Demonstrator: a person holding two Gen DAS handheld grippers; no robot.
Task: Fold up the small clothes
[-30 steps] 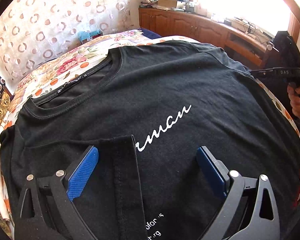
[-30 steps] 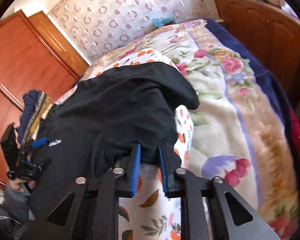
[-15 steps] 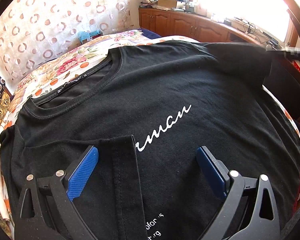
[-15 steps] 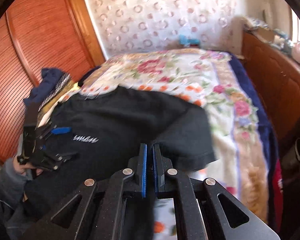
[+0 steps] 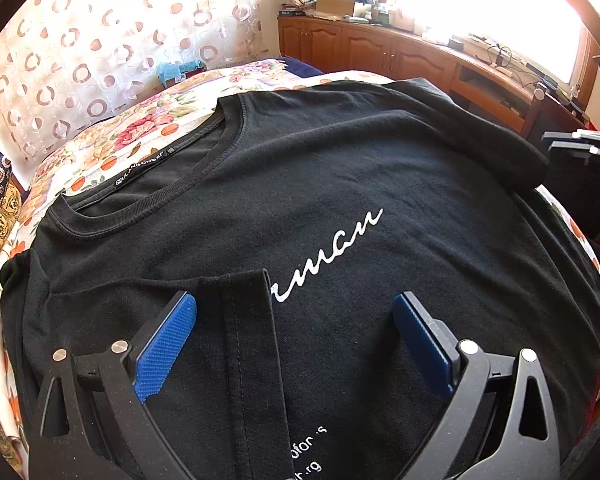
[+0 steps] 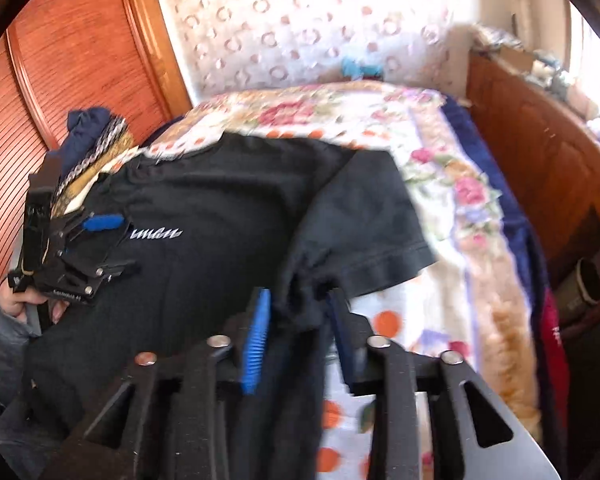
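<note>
Left wrist view: the left gripper (image 5: 294, 344) hovers with jaws spread wide over the black T-shirt (image 5: 300, 184), which lies front-up on the floral bedspread (image 5: 132, 136). Nothing is clamped; a folded-in left sleeve (image 5: 244, 320) lies on the chest just ahead of its blue pads (image 5: 166, 346), likely watched over so the fold holds. Over to the right wrist view, and here's what the other camera misses: the right gripper (image 6: 298, 336) has its jaws opening, bunched black cloth from the armpit seam between them, apparently letting go. The right sleeve (image 6: 364, 216) lies just ahead, laid inward onto the shirt body. This view also catches a hand (image 6: 28, 300) gripping the left tool's handle, well off to the left
</note>
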